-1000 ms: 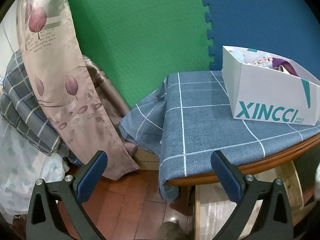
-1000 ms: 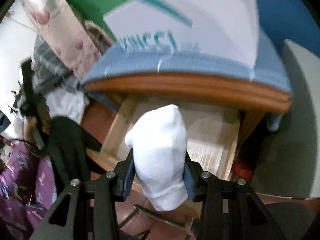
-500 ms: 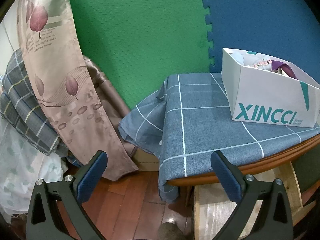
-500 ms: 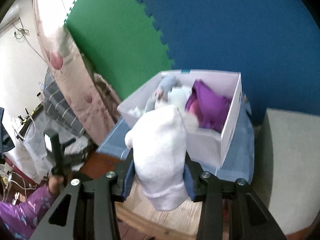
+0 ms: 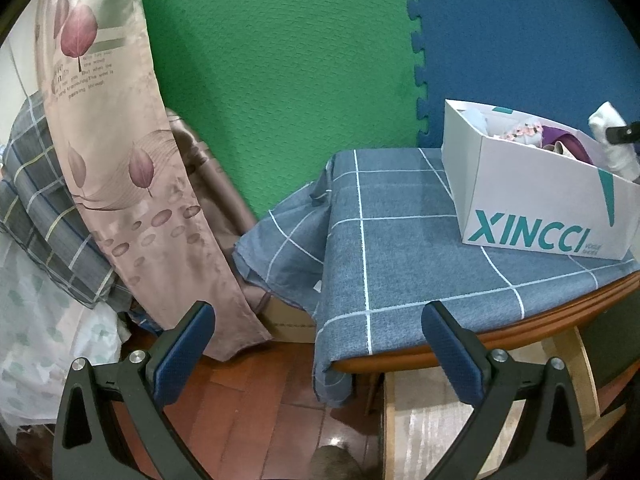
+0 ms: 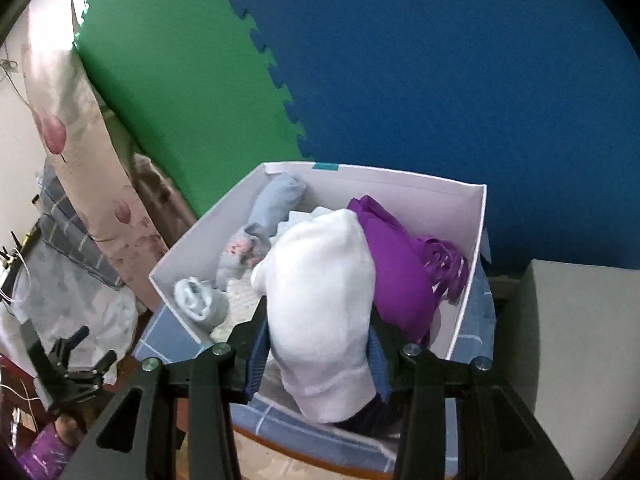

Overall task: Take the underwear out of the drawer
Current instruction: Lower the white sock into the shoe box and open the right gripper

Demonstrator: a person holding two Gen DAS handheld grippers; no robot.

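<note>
My right gripper [image 6: 318, 344] is shut on a rolled white piece of underwear [image 6: 320, 300] and holds it above the open white XINCCI box [image 6: 468, 264]. It also shows at the right edge of the left wrist view [image 5: 614, 140]. The box [image 5: 536, 208] stands on a table with a blue checked cloth [image 5: 400, 240] and holds purple [image 6: 400, 272], light blue [image 6: 280, 196] and grey [image 6: 200, 300] garments. My left gripper [image 5: 318, 344] is open and empty, low in front of the table's left corner. The open wooden drawer [image 5: 440, 420] is under the table edge.
A pink leaf-print curtain [image 5: 120, 168] hangs at the left over plaid bedding [image 5: 36, 200]. Green [image 5: 280, 80] and blue [image 5: 520, 40] foam mats cover the wall behind. A grey block [image 6: 580, 360] stands right of the table. Red-brown wood floor [image 5: 248, 420] lies below.
My right gripper has risen from the drawer with the white underwear and now hovers over the box. The left gripper has barely moved.
</note>
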